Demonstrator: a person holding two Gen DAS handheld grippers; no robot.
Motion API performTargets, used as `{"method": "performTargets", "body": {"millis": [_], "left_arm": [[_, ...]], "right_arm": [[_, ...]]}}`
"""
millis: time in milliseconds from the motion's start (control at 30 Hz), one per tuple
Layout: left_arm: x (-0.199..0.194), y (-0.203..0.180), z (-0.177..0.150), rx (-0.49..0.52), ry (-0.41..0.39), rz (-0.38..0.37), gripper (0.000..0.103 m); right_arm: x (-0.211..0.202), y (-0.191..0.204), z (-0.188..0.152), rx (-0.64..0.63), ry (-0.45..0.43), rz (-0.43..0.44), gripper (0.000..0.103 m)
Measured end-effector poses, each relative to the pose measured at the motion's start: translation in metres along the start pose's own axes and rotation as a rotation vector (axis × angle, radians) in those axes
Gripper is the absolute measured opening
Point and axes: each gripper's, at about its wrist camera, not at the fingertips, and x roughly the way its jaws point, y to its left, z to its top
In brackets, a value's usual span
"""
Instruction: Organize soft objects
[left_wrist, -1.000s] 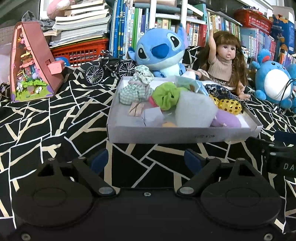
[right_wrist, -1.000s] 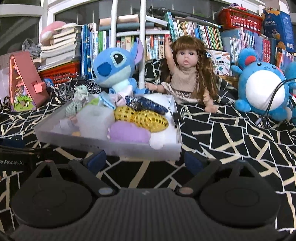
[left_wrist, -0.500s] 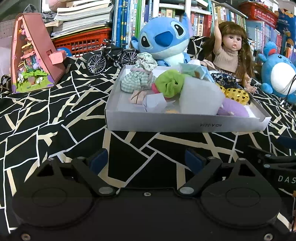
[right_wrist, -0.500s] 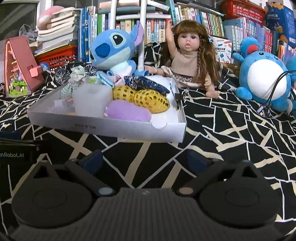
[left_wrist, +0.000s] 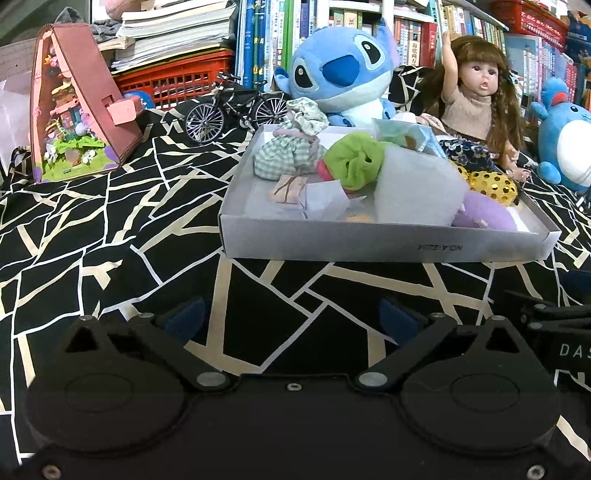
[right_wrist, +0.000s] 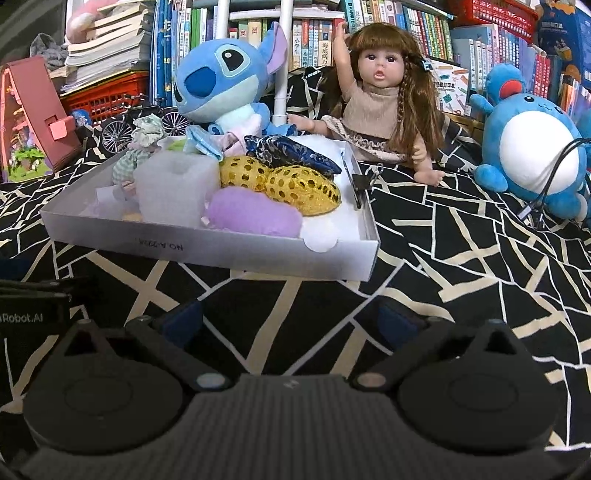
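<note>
A shallow white box (left_wrist: 369, 242) (right_wrist: 207, 245) sits on the black patterned cloth. It holds several soft things: a checked pouch (left_wrist: 286, 157), a green scrunchie (left_wrist: 352, 160), a white foam block (left_wrist: 417, 192) (right_wrist: 171, 190), a purple pad (left_wrist: 487, 216) (right_wrist: 255, 216), gold sequin pouches (right_wrist: 304, 186) and a navy pouch (right_wrist: 291, 153). My left gripper (left_wrist: 291, 319) is open and empty, short of the box's front wall. My right gripper (right_wrist: 288, 319) is open and empty in front of the box's right corner.
A Stitch plush (left_wrist: 340, 79), a doll (right_wrist: 380, 107) and a round blue plush (right_wrist: 532, 147) sit behind the box. A model bicycle (left_wrist: 236, 110), a pink toy house (left_wrist: 74, 107), a red basket and bookshelves line the back. Cables (right_wrist: 550, 184) lie at the right.
Both grippers have drawn back and risen from the box, which now sits farther off and lower in view. Both stay open and empty.
</note>
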Motion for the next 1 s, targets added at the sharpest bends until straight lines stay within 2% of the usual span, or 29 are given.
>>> {"method": "performTargets", "body": {"millis": [333, 1000], "left_arm": [[0.003, 0.0006, 0.001, -0.003, 0.0, 0.01, 0.103], [0.0038, 0.0003, 0.0013, -0.003, 0.0, 0.011, 0.103]], "right_arm": [[0.0053, -0.0033, 0.0001, 0.03, 0.024, 0.028, 0.103], [0.0058, -0.0032, 0.0002, 0.031, 0.025, 0.028, 0.103]]}}
